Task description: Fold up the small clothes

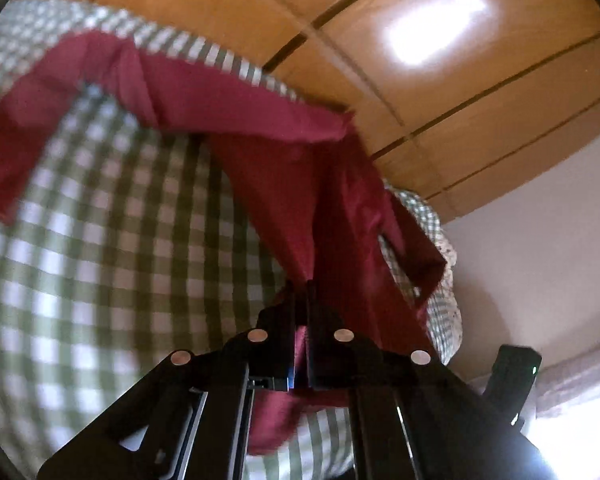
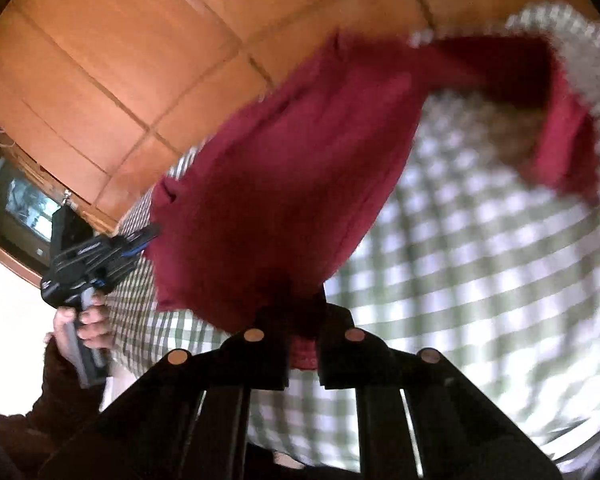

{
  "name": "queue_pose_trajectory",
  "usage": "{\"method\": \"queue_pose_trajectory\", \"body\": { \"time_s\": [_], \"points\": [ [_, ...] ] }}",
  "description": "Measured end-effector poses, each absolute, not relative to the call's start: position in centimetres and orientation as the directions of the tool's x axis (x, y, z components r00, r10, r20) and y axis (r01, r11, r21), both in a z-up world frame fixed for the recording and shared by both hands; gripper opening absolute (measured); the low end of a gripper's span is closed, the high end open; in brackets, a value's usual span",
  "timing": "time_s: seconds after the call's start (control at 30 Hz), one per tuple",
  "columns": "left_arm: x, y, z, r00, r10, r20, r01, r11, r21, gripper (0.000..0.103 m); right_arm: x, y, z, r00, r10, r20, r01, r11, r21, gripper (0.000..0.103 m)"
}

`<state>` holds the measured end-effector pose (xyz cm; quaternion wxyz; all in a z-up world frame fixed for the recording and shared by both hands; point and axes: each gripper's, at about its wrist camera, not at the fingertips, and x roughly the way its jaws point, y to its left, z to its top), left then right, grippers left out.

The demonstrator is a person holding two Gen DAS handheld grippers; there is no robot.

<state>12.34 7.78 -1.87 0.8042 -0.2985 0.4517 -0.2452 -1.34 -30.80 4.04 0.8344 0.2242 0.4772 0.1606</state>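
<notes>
both grippers, left gripper (image 1: 302, 300) and right gripper (image 2: 302, 304), have jaws pinching the red garment (image 2: 284, 168), lifted above the checked cloth (image 2: 480, 260), likely to spread it for folding.

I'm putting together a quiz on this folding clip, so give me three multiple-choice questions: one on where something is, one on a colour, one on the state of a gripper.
1. Where does the other gripper appear in the right wrist view?
A. far left
B. top right
C. bottom centre

2. What colour is the garment being held?
A. navy blue
B. dark red
C. yellow

3. What state is the left gripper in?
A. wide open, holding nothing
B. shut on the garment
C. out of view

Answers:
1 A: the left gripper, held in a hand, shows at the left edge of that view, at the garment's edge.
2 B: the garment is dark red, hanging over the green and white checked cloth.
3 B: red fabric is pinched between its fingers in its own wrist view.
</notes>
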Motion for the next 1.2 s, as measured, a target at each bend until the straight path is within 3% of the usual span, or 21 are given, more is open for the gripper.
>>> {"method": "queue_pose_trajectory", "body": {
  "time_s": [0.1, 0.23, 0.3, 0.37, 0.4, 0.47, 0.53, 0.57, 0.6, 0.63, 0.67, 0.7, 1.0, 1.2],
  "points": [
    [10.6, 9.8, 0.1, 0.489, -0.644, -0.588, 0.144, 0.725, -0.674, 0.003, -3.3, -34.2, 6.2, 0.54, 0.398, -0.741, -0.039, 0.892, 0.451, 0.008],
    [8.8, 12.2, -0.9, 0.475, -0.599, -0.645, 0.096, 0.764, -0.638, 0.003, -4.6, -36.6, 4.4, 0.501, 0.309, -0.809, 0.031, 0.927, 0.373, 0.008],
    [7.7, 12.7, -2.4, 0.462, -0.584, -0.667, 0.084, 0.778, -0.623, 0.023, -4.7, -36.2, 2.3, 0.459, 0.267, -0.848, 0.061, 0.942, 0.33, 0.008],
    [6.8, 12.8, -3.9, 0.457, -0.569, -0.683, 0.045, 0.782, -0.621, 0.072, -5.2, -36.6, 0.4, 0.432, 0.242, -0.869, 0.094, 0.946, 0.31, 0.014],
    [6.5, 13.0, -4.8, 0.46, -0.584, -0.669, 0.022, 0.761, -0.649, 0.073, -5.5, -37.0, -0.3, 0.423, 0.242, -0.873, 0.107, 0.944, 0.314, 0.02],
    [6.1, 12.7, -6.3, 0.426, -0.627, -0.652, 0.003, 0.722, -0.692, 0.073, -5.9, -37.3, -1.4, 0.413, 0.24, -0.879, 0.136, 0.937, 0.32, 0.042],
    [5.7, 12.0, -7.7, 0.405, -0.636, -0.657, -0.002, 0.718, -0.696, 0.073, -5.7, -37.3, -2.3, 0.409, 0.246, -0.879, 0.143, 0.934, 0.328, 0.042],
    [5.5, 11.4, -8.2, 0.389, -0.629, -0.673, 0.015, 0.735, -0.678, 0.066, -5.6, -37.1, -2.5, 0.404, 0.253, -0.879, 0.144, 0.931, 0.334, 0.042],
    [5.4, 10.7, -8.6, 0.372, -0.616, -0.694, 0.027, 0.755, -0.655, 0.056, -5.6, -36.8, -2.6, 0.402, 0.256, -0.879, 0.145, 0.93, 0.337, 0.041],
    [5.4, 10.2, -9.1, 0.354, -0.6, -0.717, 0.037, 0.775, -0.631, 0.025, -5.5, -36.6, -2.8, 0.399, 0.253, -0.881, 0.145, 0.932, 0.333, 0.032],
    [5.3, 9.6, -9.5, 0.331, -0.584, -0.741, 0.048, 0.795, -0.605, 0.006, -5.4, -36.3, -2.8, 0.395, 0.251, -0.884, 0.136, 0.935, 0.326, 0.014],
    [5.1, 9.6, -9.5, 0.337, -0.569, -0.75, 0.056, 0.807, -0.588, 0.006, -5.3, -36.0, -2.7, 0.393, 0.252, -0.884, 0.123, 0.939, 0.322, 0.009],
    [0.3, 12.0, -3.7, 0.412, -0.618, -0.669, 0.155, 0.771, -0.617, 0.005, -8.2, -37.1, 7.2, 0.585, 0.248, -0.773, -0.015, 0.955, 0.295, 0.007],
    [-1.2, 11.1, -6.4, 0.332, -0.536, -0.776, 0.122, 0.84, -0.529, 0.005, -9.0, -36.5, 2.4, 0.412, 0.172, -0.895, -0.03, 0.984, 0.176, 0.008]
  ]
}}
